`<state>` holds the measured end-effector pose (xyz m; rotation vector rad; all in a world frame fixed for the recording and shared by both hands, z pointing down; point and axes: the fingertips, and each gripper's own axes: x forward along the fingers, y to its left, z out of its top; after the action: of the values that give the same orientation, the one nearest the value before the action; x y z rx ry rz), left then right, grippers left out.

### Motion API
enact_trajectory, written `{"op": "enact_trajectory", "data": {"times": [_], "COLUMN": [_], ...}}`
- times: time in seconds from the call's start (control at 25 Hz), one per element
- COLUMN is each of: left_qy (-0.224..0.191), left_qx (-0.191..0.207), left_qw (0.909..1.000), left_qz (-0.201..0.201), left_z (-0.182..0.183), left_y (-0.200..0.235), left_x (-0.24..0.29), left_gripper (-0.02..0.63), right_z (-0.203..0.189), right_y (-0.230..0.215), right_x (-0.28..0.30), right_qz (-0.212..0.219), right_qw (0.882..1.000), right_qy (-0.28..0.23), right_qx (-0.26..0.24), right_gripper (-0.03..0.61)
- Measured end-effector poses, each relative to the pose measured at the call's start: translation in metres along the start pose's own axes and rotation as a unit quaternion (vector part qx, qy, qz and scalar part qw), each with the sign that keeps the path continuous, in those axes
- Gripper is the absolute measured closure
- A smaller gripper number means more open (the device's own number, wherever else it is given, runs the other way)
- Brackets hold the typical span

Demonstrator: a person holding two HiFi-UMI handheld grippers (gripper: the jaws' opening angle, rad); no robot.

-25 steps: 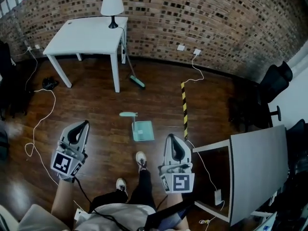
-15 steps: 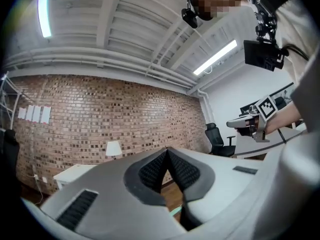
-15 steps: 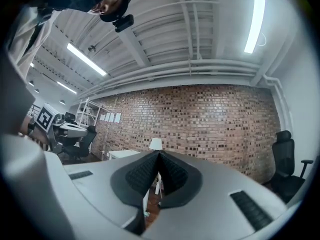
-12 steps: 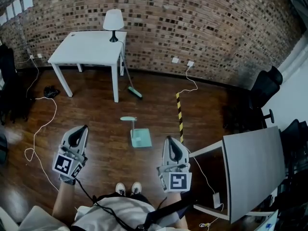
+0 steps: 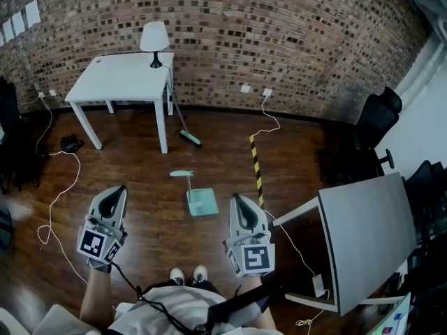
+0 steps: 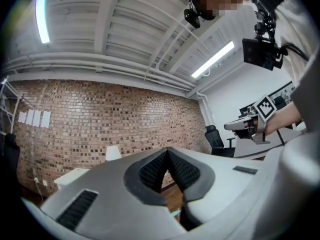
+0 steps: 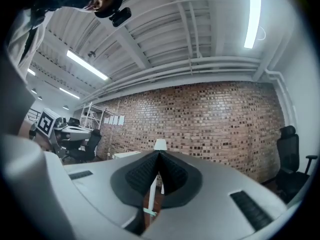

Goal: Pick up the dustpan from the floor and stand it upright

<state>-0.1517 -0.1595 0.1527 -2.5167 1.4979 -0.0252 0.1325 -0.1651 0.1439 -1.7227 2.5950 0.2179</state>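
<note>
An office/studio-type workspace w/ an industrial look is shown. A long brick wall [image 5: 279, 33] and dark wood floor [image 5: 140, 166] are seen, w/ bare ceiling beams [image 7: 135, 49] and tube lights [image 7: 252, 14] overhead. Office use is suggested by swivel chairs [image 5: 374, 121], a grey desk [image 5: 367, 236], a white table [image 5: 119, 82] w/ a lamp [image 5: 154, 39], wall sockets [image 5: 267, 93], trailing cables [image 5: 59, 187], papers [image 5: 31, 12] put up on the wall, and a shelf rack [image 7: 92, 116].
</note>
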Motion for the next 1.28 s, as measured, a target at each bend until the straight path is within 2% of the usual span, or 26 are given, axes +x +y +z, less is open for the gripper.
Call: {"op": "enact_trajectory", "data": {"times": [0.12,0.2,0.28,0.4,0.52,0.68,0.84,0.92,1.04,1.16,1.28], "left_qy": [0.007,0.019,0.026,0.015,0.011,-0.008,-0.037,-0.030,0.003,0.028,0.038], "left_qx": [-0.049,-0.026,0.005,-0.015,-0.006,-0.019,0.000,-0.002,-0.016,-0.012,-0.016], "left_qw": [0.9988,0.9991,0.9978,0.9968,0.9964,0.9969,0.9985,0.9993,0.9998,0.9993,0.9987], "left_qz": [-0.001,-0.027,-0.060,-0.077,-0.084,-0.076,-0.040,-0.022,-0.007,-0.019,-0.028], "left_z": [-0.017,-0.028,-0.033,-0.027,-0.016,0.012,0.046,0.051,0.051,0.058,0.061], "left_y": [-0.006,-0.024,-0.052,-0.090,-0.128,-0.185,-0.259,-0.299,-0.353,-0.392,-0.410], "left_x": [-0.011,-0.012,-0.016,-0.033,-0.058,-0.111,-0.175,-0.205,-0.242,-0.271,-0.299], "left_gripper": [0.623,0.623,0.623,0.623,0.623,0.623,0.621,0.615,0.615,0.615,0.615], "right_z": [0.007,0.007,0.003,0.001,-0.008,0.000,-0.002,-0.006,-0.002,0.003,-0.003], "right_y": [0.001,0.004,0.010,0.014,0.014,0.024,0.023,0.018,0.013,0.011,0.014], "right_x": [-0.014,-0.026,-0.046,-0.084,-0.120,-0.188,-0.283,-0.331,-0.395,-0.445,-0.480], "right_qz": [-0.028,-0.025,-0.001,0.023,0.017,0.030,0.055,0.070,0.085,0.084,0.069], "right_qw": [0.999,0.999,1.000,0.999,0.998,0.997,0.995,0.994,0.994,0.995,0.995], "right_qy": [0.010,0.013,0.009,0.010,0.023,0.008,0.010,0.017,0.023,0.028,0.035], "right_qx": [-0.034,-0.019,0.022,0.040,0.053,0.073,0.077,0.081,0.071,0.056,0.067], "right_gripper": [0.589,0.589,0.589,0.589,0.589,0.589,0.589,0.589,0.589,0.589,0.589]}}
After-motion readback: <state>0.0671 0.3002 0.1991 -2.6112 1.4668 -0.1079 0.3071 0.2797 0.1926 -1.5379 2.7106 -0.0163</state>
